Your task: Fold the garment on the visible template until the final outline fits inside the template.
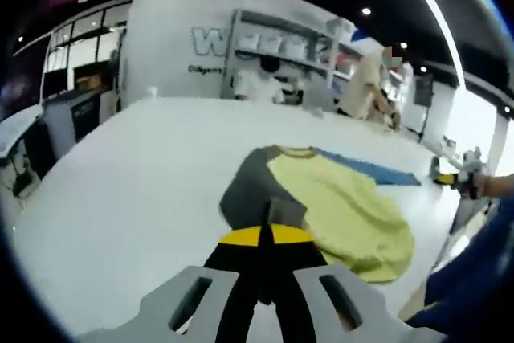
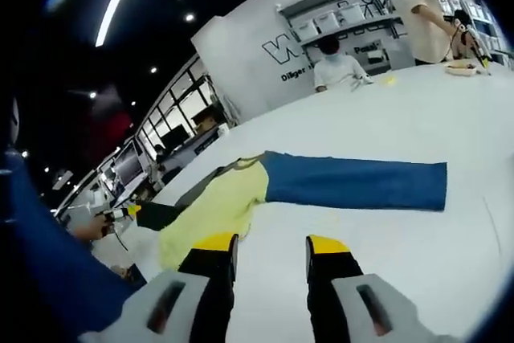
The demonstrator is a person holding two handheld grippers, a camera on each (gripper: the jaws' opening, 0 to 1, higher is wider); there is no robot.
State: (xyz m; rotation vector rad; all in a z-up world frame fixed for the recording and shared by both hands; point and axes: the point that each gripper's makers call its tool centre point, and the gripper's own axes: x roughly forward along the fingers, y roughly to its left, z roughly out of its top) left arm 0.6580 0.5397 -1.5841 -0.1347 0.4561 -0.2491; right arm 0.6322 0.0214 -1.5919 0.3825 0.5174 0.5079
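Garment (image 1: 337,206) flat on table (image 1: 144,174); left tongs (image 1: 265,236) pressed together, right tongs (image 2: 270,242) spread.

Both views look from the table's (image 1: 120,190) near edge towards the far shelves; the left gripper view sits close over the garment (image 1: 337,206), the right gripper view (image 2: 241,198) looks leftward across it

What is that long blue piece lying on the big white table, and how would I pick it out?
Start from the wide white table. On it lies a yellow shirt with a dark grey sleeve. The blue sleeve runs out straight and flat from the shirt's shoulder, ahead of the open right claw; it is the only blue cloth spread on the tabletop.
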